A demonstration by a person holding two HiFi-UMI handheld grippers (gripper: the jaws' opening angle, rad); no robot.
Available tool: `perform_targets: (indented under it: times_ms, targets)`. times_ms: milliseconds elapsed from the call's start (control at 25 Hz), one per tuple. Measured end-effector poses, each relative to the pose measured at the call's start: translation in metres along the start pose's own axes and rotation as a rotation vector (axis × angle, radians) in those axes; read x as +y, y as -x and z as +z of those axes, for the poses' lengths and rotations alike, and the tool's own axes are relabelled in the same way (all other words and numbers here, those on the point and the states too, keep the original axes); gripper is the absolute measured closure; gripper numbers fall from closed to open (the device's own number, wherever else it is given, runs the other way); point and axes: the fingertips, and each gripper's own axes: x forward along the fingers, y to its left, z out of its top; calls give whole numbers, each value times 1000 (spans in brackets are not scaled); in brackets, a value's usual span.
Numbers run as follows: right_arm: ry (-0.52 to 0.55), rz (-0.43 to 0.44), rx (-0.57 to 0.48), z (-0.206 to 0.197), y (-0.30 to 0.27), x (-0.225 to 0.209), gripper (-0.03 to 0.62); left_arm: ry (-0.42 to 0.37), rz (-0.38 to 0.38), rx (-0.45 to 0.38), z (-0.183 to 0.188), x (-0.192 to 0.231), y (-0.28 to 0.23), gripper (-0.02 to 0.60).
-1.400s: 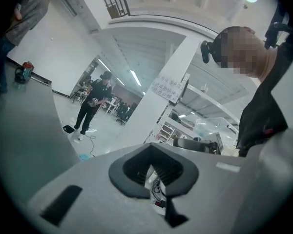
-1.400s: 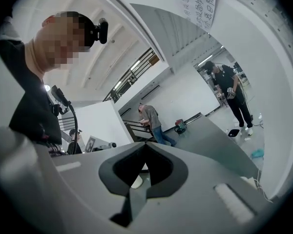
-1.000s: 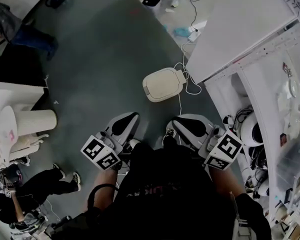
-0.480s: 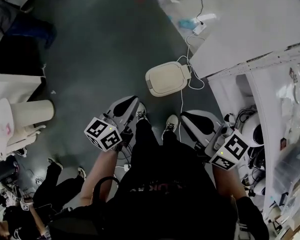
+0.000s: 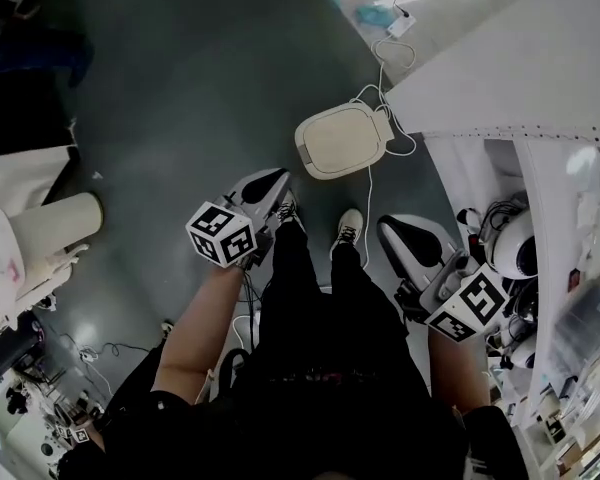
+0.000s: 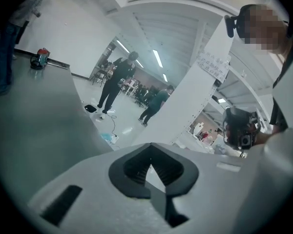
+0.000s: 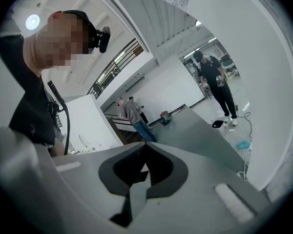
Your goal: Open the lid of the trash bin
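Observation:
The trash bin (image 5: 340,140) stands on the dark floor ahead of my feet, its cream lid down. My left gripper (image 5: 265,186) hangs just short of the bin's near left corner, apart from it, jaws shut and empty. Off to the bin's near right, my right gripper (image 5: 402,233) is farther back beside the white shelving, and its jaws are shut too. In the left gripper view the left gripper (image 6: 151,164) shows its tips meeting with nothing between them. It is the same in the right gripper view for the right gripper (image 7: 143,168). Neither gripper view shows the bin.
A white partition (image 5: 520,68) runs along the right, with cables (image 5: 378,63) trailing from it past the bin. Cluttered shelving (image 5: 570,268) stands at the far right. A cream cylinder (image 5: 55,228) sits at the left. My shoes (image 5: 348,230) are just behind the bin.
Both grippers have dropped lower. The left one has moved forward towards the bin's near left corner, and the right one has drifted back and right. The lid has stayed down.

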Motion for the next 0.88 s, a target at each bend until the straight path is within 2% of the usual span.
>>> perform_targets:
  times_ms: [240, 520, 680, 880]
  targets:
    - [-29, -37, 24, -14, -29, -18, 588, 77, -3, 77, -35, 53, -34, 566]
    - [-91, -109, 81, -48, -40, -42, 588, 178, 66, 198, -109, 132, -67, 518]
    - [-133, -151, 117, -74, -41, -56, 588, 271, 97, 241, -151, 171, -82, 502]
    - [-203, -185, 161, -111, -41, -72, 589, 473, 129, 230, -196, 211, -104, 477]
